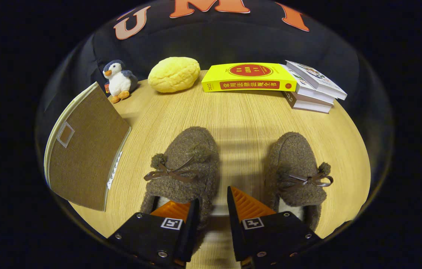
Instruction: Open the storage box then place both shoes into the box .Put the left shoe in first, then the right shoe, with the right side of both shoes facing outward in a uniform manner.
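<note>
Gripper fingers are hanging slightly parted, pinching nothing, as we are hovering between the left slipper and right slipper. Storage box is waiting closed beside the left one, apparently needing opening first.

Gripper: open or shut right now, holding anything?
Gripper: open, holding nothing; its fingers sit over the inner side of the left-hand shoe and the gap to the other shoe, pressing on neither.
</note>
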The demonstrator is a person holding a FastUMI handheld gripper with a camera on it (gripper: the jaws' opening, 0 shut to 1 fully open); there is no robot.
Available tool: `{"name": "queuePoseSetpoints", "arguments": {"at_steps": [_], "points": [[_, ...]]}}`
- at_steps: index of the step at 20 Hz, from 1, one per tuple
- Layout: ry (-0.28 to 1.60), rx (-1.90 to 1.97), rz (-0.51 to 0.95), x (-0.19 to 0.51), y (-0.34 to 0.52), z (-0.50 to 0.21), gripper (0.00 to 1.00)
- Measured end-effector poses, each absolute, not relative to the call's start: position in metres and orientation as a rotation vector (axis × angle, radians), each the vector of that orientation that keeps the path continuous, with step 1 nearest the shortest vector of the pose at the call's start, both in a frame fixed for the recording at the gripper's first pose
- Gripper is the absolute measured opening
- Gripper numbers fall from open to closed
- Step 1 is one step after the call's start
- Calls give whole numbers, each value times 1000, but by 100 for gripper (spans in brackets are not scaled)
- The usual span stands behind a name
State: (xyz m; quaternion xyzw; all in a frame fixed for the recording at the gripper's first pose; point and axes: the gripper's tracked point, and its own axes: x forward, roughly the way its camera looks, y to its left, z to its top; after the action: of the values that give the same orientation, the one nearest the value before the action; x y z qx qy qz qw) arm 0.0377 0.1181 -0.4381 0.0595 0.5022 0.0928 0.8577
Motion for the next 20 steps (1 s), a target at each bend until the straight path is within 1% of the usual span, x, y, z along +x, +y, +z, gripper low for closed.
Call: {"name": "queuePoseSetpoints", "arguments": {"at_steps": [2,6,7,9,14,17,20], "points": [[1059,129,206,40,123,-442,38],[1061,157,196,43,125,-441,21],[1065,179,210,41,128,-438,8],[1056,215,234,38,137,-426,4],[1027,246,229,38,154,-381,4],[1057,212,228,32,163,-353,4],[1045,232,219,36,178,-319,4]]}}
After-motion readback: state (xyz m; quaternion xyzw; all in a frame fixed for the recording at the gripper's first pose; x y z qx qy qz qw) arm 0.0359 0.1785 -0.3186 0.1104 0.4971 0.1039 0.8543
